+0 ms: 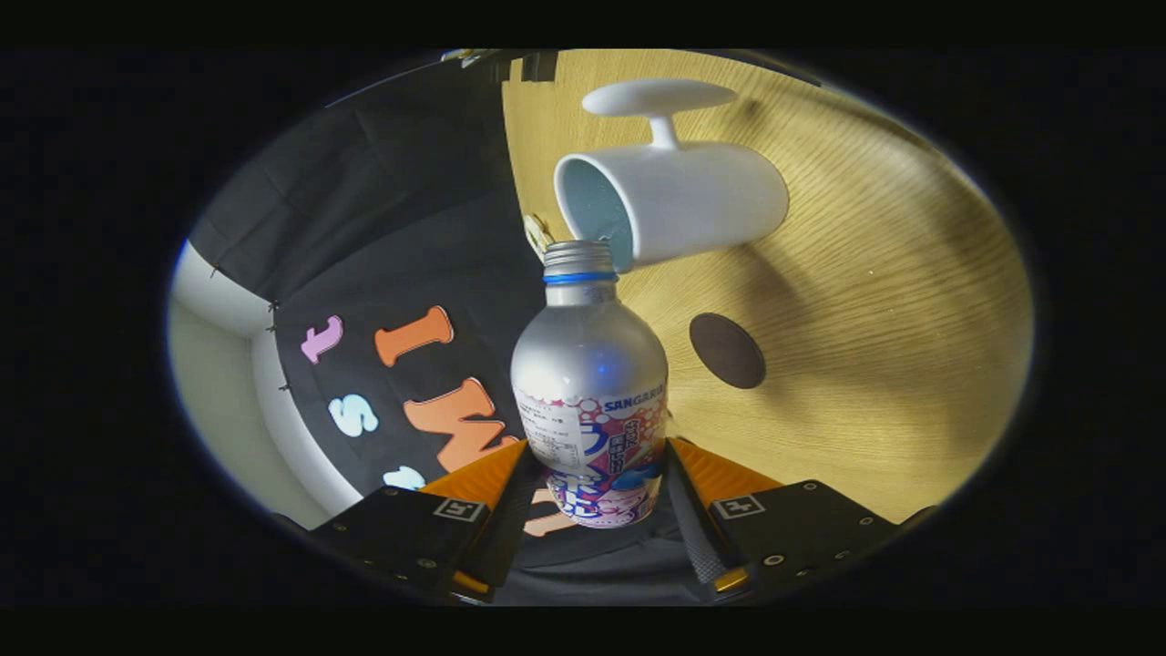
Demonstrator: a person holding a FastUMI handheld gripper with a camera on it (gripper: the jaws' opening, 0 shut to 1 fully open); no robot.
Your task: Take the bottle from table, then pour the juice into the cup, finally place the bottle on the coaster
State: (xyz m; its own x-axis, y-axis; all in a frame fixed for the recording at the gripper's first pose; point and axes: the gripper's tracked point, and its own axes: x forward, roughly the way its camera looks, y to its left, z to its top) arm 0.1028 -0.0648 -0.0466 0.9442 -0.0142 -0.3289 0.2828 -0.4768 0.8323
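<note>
- Bottle (590, 383) is seen at frame centre, clamped low on its labelled body between the two fingers of the gripper (597, 497); both fingers are pressed against its sides, so the gripper is closed on the bottle.
- Bottle is held off the table (865, 301) and tipped; the whole view is rolled, with the wooden tabletop filling the right half of the frame.
- Bottle mouth (578, 248) is uncapped and is placed right at the rim of the white cup (683, 205), upper centre of the frame; touching or just apart cannot be told.
- Step is judged as the pour: pickup done, mouth lined up with the cup opening. No juice stream is visible, and the cup interior looks pale, so the fill level cannot be told.
- Next move is judged to call for more tilt with the mouth kept over the cup opening, then a return to upright and a carry to the coaster (727, 350).
- Coaster, a dark round disc, is seen on the table right of the bottle neck and below the cup, near the cup but apart from it; nothing lies on it.
- Cup handle (658, 102) is pointed away from the bottle, toward the top of the frame; it is not in the way.
- Risk noted: the cup rim could be knocked by the bottle neck, or juice spilled past the rim.
- Booth cloth (401, 246) is seen at left, behind the bottle.
</note>
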